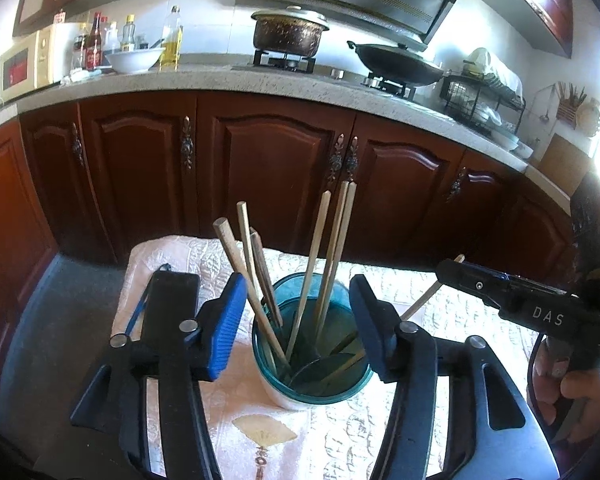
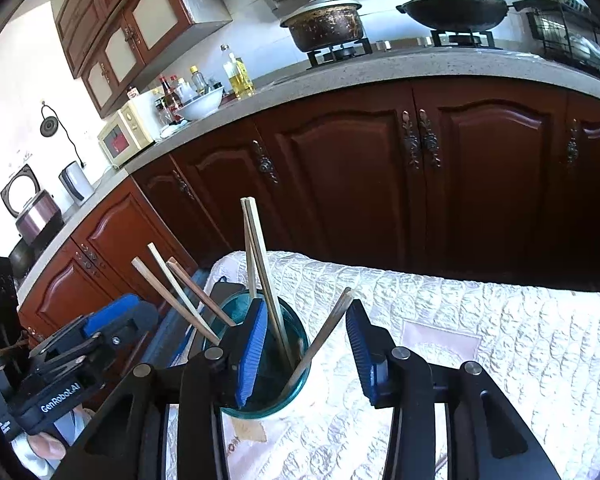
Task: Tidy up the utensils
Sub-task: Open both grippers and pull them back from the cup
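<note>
Wooden chopsticks (image 1: 320, 264) in teal cup (image 1: 278, 390), bases hidden by rim

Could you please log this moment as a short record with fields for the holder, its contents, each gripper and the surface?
holder: teal glass cup, upright
contents: wooden chopsticks, leaning in several directions
left gripper: open, blue pads either side of the cup
right gripper: open, over the cup's rim
surface: white quilted cloth
</note>
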Tool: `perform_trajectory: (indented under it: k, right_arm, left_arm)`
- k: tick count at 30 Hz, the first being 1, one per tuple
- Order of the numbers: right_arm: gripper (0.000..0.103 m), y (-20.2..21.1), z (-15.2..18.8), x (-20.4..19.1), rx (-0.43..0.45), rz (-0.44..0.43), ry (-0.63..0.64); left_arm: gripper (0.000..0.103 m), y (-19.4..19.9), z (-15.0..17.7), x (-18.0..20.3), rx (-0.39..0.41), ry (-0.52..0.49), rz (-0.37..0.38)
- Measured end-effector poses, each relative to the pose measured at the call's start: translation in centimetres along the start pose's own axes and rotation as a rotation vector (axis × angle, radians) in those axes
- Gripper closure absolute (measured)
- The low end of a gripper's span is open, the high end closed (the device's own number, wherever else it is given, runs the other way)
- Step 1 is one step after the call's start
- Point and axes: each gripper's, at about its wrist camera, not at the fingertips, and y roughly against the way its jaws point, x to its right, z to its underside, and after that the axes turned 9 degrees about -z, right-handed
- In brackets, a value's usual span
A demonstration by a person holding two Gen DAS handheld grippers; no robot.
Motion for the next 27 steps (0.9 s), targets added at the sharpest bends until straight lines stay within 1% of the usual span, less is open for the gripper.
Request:
perform_trajectory:
  k: [3, 8, 14, 17, 20, 22, 27]
  right_arm:
    - [0.061, 0.7, 0.2, 0.0, 0.004, 0.003, 0.006]
    - [0.061, 1.7, 0.4, -0.3, 0.010, -0.004, 0.010]
    - [0.060, 3.4, 1.1, 0.1, 0.031, 0.002, 0.007]
    - [0.058, 4.3, 1.8, 0.5, 0.027, 0.028, 0.010]
    - [0.054, 4.9, 2.6, 1.1, 0.019, 0.063, 0.024]
    - [0.048, 5.3, 3.4, 1.7, 0.015, 0.091, 0.030]
    - [0.046, 6.3, 5.0, 3.6, 0.002, 0.145, 0.001]
  left_arm:
    - [0.046, 0.6, 0.0, 0.2, 0.012, -0.006, 0.004]
    - [0.046, 1.5, 0.0, 0.6, 0.018, -0.012, 0.015]
    - [0.046, 3.0, 0.1, 1.5, 0.028, -0.026, 0.052]
    - [0.046, 3.5, 0.4, 2.2, 0.029, -0.040, 0.078]
    - [0.046, 3.6, 1.0, 3.2, 0.019, -0.060, 0.102]
    - [0.046, 3.3, 1.5, 4.1, 0.002, -0.078, 0.118]
    - [0.046, 2.5, 3.0, 6.1, -0.037, -0.108, 0.146]
